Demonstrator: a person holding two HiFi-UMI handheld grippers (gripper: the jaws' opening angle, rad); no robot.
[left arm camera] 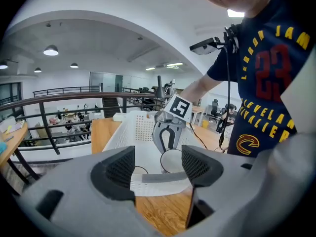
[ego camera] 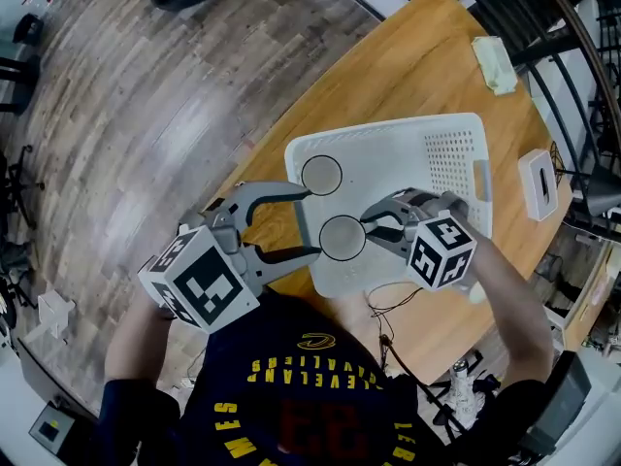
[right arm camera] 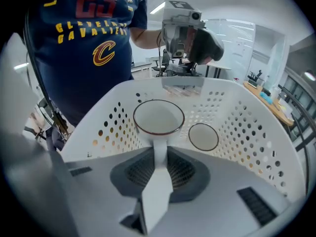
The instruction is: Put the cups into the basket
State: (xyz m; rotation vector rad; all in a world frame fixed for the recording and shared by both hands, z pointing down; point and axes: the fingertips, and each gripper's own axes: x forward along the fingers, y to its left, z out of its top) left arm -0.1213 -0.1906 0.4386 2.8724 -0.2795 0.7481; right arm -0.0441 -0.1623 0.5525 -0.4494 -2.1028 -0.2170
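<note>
Held cup (ego camera: 342,238), handle pinched in your right gripper (ego camera: 374,229): seat upright in basket (ego camera: 388,149), six o'clock of other cup (ego camera: 321,174); left gripper (ego camera: 312,223) wide, empty.

Basket (ego camera: 388,149) on table (ego camera: 408,56), cup (ego camera: 321,174) inside

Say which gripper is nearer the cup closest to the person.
Right: the right gripper grips that cup by its handle; the left gripper stands open at the basket rim.

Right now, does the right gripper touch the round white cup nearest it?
Touching: the right gripper view shows the right gripper clamped on the handle of the cup.
</note>
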